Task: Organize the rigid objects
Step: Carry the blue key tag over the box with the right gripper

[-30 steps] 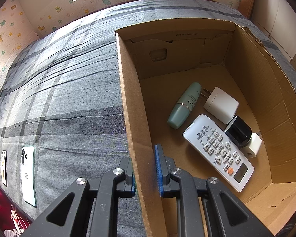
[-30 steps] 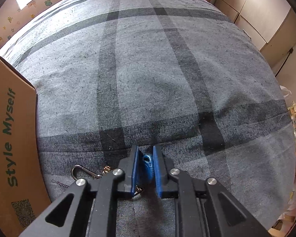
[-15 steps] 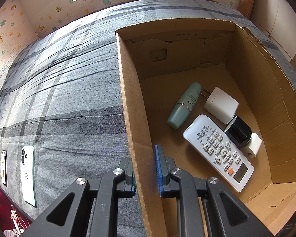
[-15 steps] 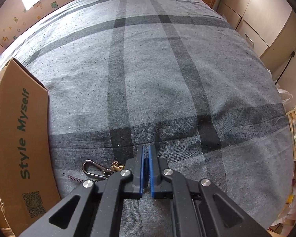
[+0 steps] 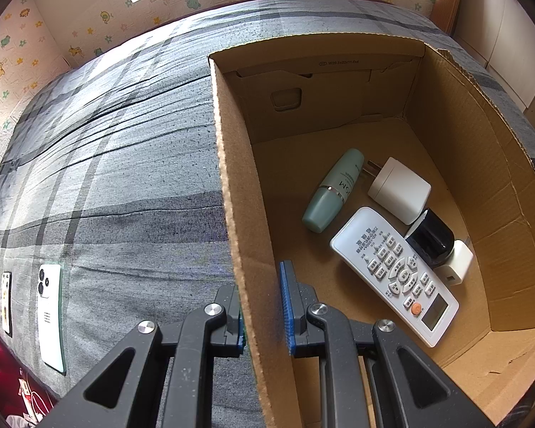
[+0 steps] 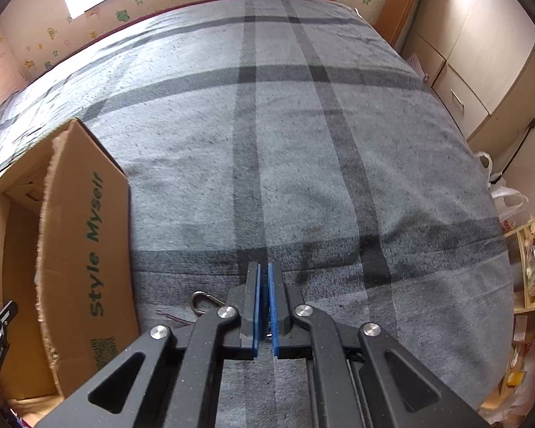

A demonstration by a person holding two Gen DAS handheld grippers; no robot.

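Left wrist view: left claw clamped across the near wall of the cardboard box, unmoved. Inside the box: green bottle, remote control, white charger. Right wrist view: right of the box, right claw now pinched shut on the keychain and risen off the bed, carabiner dangling. Probably ready to carry into the box.

Bedroom: bed, nursery-print wall
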